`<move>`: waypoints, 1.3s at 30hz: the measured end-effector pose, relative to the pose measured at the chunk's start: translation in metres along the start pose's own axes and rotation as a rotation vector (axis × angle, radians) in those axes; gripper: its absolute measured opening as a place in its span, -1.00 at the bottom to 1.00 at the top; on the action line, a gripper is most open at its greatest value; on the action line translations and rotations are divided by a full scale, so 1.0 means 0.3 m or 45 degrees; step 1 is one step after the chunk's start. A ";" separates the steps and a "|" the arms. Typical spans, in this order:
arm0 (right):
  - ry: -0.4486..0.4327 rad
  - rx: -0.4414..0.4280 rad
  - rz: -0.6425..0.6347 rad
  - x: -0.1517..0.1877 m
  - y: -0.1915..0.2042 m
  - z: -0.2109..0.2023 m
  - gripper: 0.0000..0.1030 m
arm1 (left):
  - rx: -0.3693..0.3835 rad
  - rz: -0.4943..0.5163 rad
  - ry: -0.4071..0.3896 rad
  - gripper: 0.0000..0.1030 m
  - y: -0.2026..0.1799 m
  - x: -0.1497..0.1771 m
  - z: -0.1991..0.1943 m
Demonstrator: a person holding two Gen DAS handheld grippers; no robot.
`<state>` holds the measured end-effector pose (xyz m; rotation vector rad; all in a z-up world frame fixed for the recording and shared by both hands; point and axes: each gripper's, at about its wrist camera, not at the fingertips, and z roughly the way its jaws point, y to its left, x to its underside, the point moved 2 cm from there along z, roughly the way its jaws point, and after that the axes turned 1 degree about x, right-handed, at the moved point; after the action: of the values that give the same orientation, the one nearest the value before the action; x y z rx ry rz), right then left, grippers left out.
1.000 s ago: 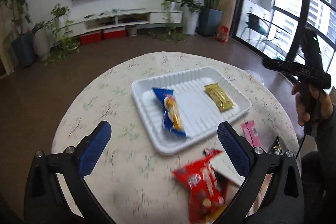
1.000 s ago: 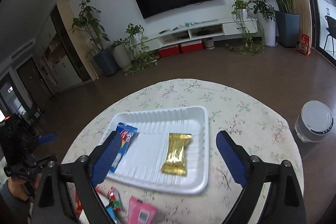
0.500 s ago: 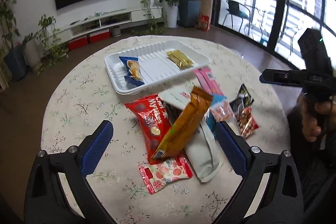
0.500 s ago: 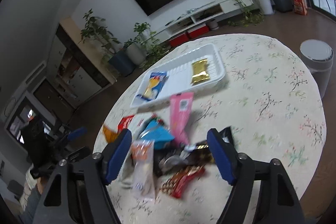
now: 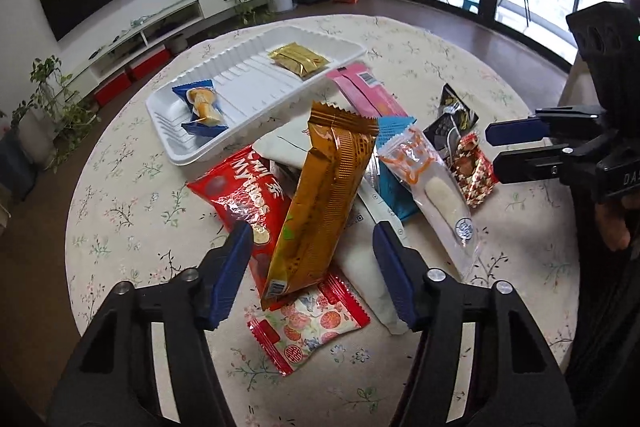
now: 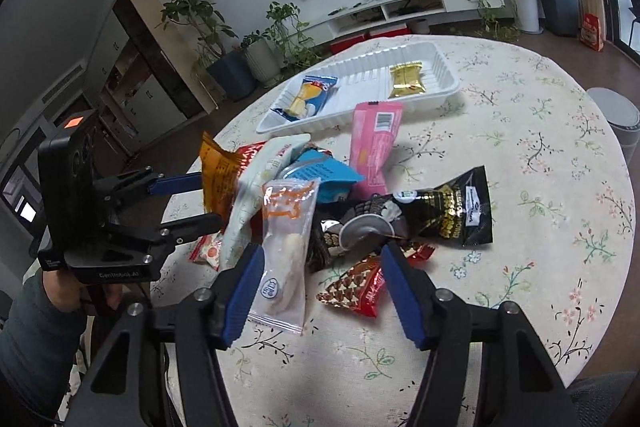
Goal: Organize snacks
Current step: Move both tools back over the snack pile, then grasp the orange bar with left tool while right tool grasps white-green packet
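orange snack pack (image 5: 324,203) is seen frame centre, propped on pile, between wide-open jaws of left gripper (image 5: 312,267). light, crinkly, slippery film is judged; grip advised at mid-body. right gripper (image 6: 320,291) jaws also wide, nothing held.

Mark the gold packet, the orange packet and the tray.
gold packet (image 6: 407,79), right wrist view, wrapper middle.
orange packet (image 5: 326,195), left wrist view, wrapper middle.
tray (image 5: 256,77), left wrist view, bare ribbed floor.

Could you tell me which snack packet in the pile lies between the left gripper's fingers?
The orange-gold packet, propped on the red packet; its lower end lies between the open left gripper.
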<state>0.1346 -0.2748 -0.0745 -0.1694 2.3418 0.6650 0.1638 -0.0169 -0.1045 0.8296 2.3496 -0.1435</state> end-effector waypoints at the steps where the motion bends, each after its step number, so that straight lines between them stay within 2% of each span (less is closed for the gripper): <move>1: 0.002 -0.001 0.003 0.001 -0.002 0.001 0.26 | 0.009 -0.008 0.009 0.01 0.007 -0.004 0.014; 8: 0.021 -0.004 -0.022 0.006 0.009 0.018 0.26 | 0.026 -0.020 0.034 -0.35 0.028 -0.005 0.054; 10: 0.029 -0.005 -0.024 0.005 0.008 0.028 0.26 | 0.009 -0.010 0.029 -0.39 0.025 -0.005 0.056; 12: 0.037 -0.002 -0.030 0.009 0.012 0.034 0.25 | -0.008 -0.017 0.026 -0.52 0.026 -0.004 0.055; 16: 0.035 0.001 -0.039 0.013 0.016 0.033 0.23 | -0.009 -0.036 0.021 -0.59 0.028 0.001 0.054; 18: 0.033 0.000 -0.040 0.013 0.020 0.031 0.23 | -0.006 -0.055 0.022 -0.70 0.032 0.007 0.053; 24: 0.008 -0.007 -0.060 0.008 0.035 0.019 0.17 | 0.007 -0.096 0.017 -0.73 0.036 0.025 0.043; 28: -0.015 -0.022 -0.080 -0.001 0.061 -0.002 0.15 | 0.027 -0.169 -0.011 -0.73 0.058 0.044 0.027; 31: -0.011 -0.049 -0.072 0.000 0.091 -0.006 0.15 | 0.057 -0.257 -0.059 -0.73 0.091 0.059 0.000; 39: 0.086 -0.048 -0.089 0.018 0.160 0.061 -0.13 | 0.173 -0.479 -0.212 -0.73 0.154 0.114 -0.093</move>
<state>0.1271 -0.2239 -0.0696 -0.2931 2.3774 0.6788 0.1560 0.0461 -0.0982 0.4092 2.3310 -0.5139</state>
